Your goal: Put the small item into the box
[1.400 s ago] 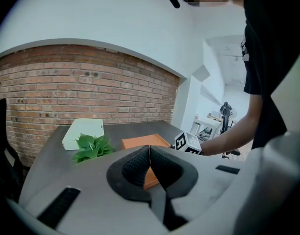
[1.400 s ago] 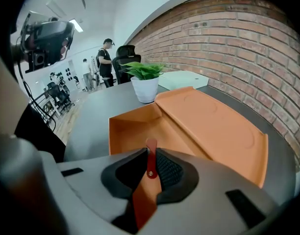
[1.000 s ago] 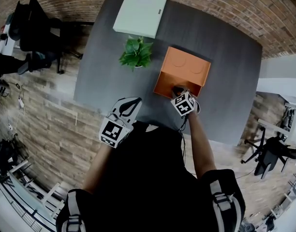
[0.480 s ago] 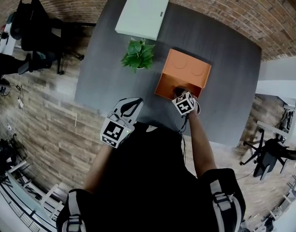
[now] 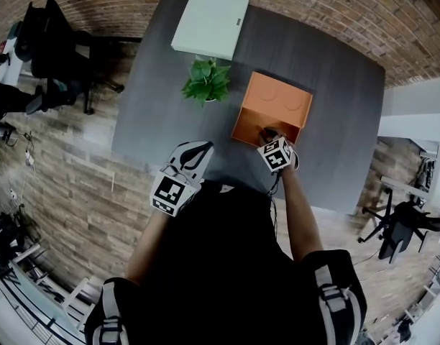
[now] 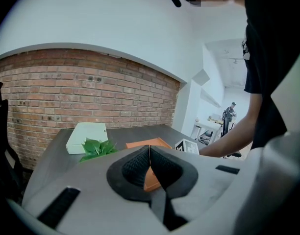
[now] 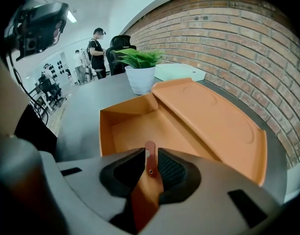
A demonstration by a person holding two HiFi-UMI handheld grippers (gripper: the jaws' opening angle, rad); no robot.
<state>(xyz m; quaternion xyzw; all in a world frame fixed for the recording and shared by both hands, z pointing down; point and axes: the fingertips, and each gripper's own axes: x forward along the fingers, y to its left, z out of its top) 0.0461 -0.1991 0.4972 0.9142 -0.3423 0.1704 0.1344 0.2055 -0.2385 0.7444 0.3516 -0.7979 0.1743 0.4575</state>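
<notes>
Right tool (image 7: 150, 155) clamps small brown item (image 7: 146, 195) above open orange box (image 7: 135, 131).

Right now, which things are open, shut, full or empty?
Orange rectangular box: open, lid folded back, inside bare.
Right gripper: shut on thin reddish-brown strip.
Left gripper: shut, empty.
Green potted plant: upright.
Flat white box: closed.
</notes>
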